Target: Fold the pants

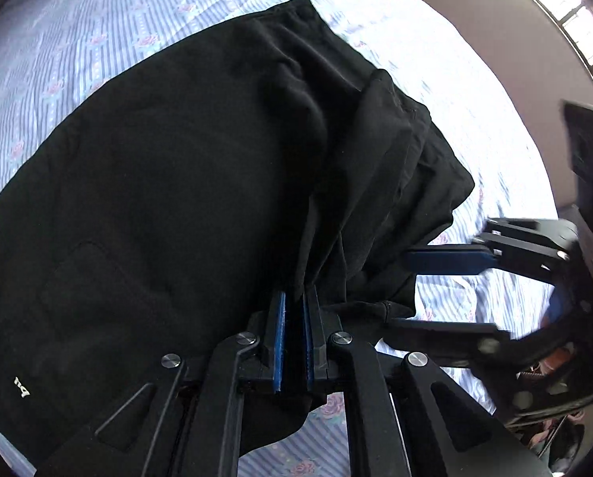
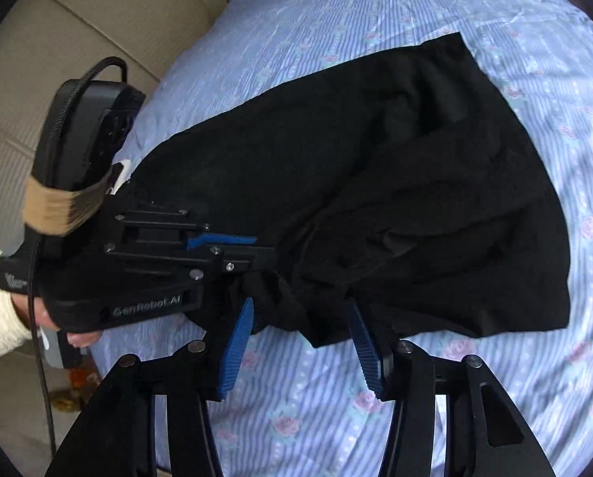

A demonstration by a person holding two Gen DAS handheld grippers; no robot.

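The pants (image 2: 375, 183) lie on the bed sheet (image 2: 495, 397). In the right wrist view, the left gripper (image 2: 256, 256) sits at nine o'clock of them, the right gripper (image 2: 300, 342) at six o'clock.

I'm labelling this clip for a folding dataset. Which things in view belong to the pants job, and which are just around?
Part of the job:
- black pants, bunched on the bed
- left gripper, shut on a pants edge
- right gripper, open at the pants' near edge

Just around:
- striped floral bedsheet, the work surface
- tiled floor
- window
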